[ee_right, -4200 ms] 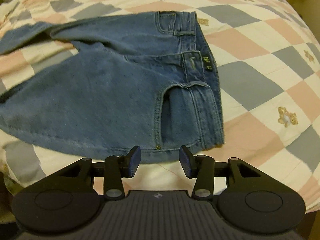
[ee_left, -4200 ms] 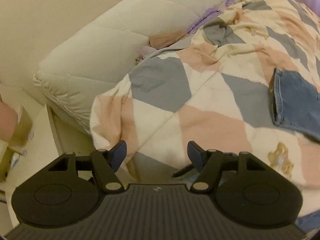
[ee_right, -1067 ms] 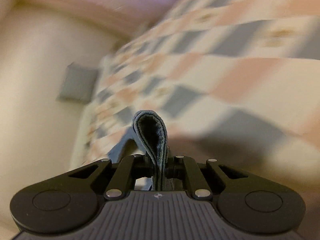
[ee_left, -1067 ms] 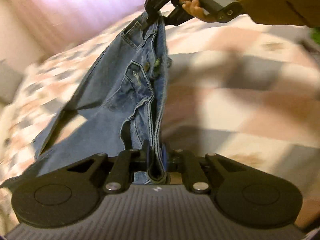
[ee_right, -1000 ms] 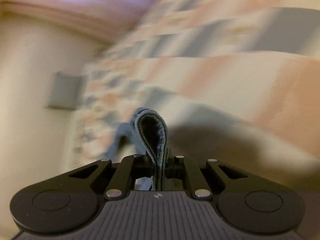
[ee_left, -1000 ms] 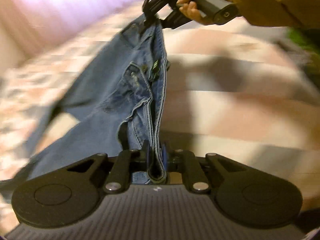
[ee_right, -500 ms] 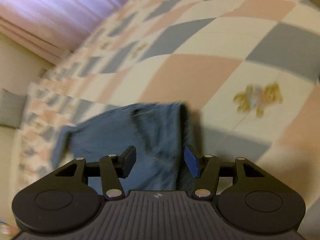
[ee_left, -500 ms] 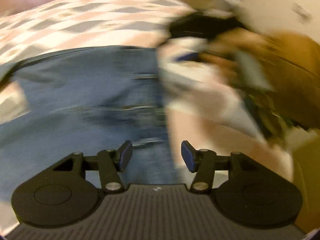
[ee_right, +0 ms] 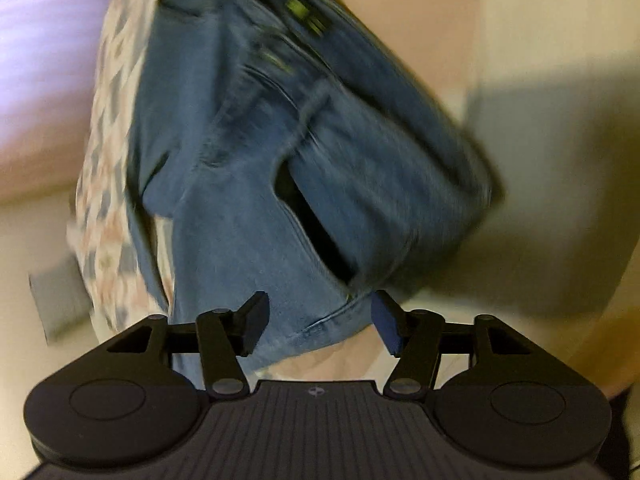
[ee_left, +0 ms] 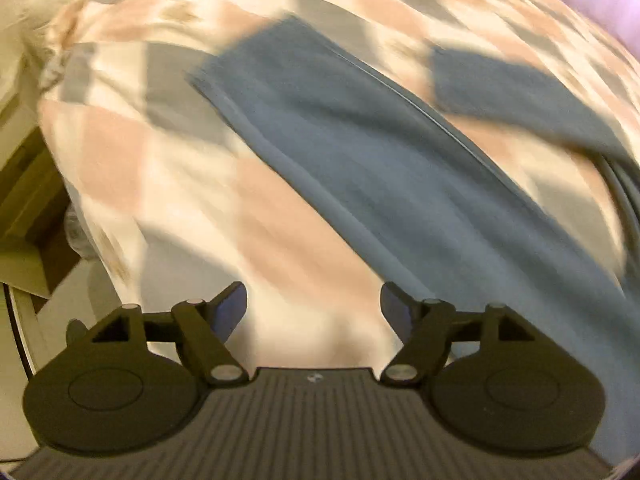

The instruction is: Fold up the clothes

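Blue denim jeans (ee_left: 400, 152) lie spread on a checked quilt (ee_left: 132, 148) of pink, grey and cream squares. In the left wrist view, blurred by motion, one long leg runs diagonally from the upper middle to the lower right, and a second leg (ee_left: 516, 92) shows at the upper right. My left gripper (ee_left: 314, 314) is open over bare quilt, just left of the near leg. The right wrist view shows the waistband and pocket end of the jeans (ee_right: 288, 168) close ahead. My right gripper (ee_right: 320, 322) is open, with the denim edge lying between its fingers.
The quilt (ee_right: 104, 216) drops off at the bed's left edge, where pale furniture (ee_left: 24, 216) and floor show below. A grey pillow (ee_right: 56, 304) appears at the left of the right wrist view. Pinkish curtains (ee_right: 44, 52) hang at the far side.
A second ago both grippers were shut on the lifted waistband. Both have let go and stand open; the jeans lie flat. The left gripper has swung over to the leg side.
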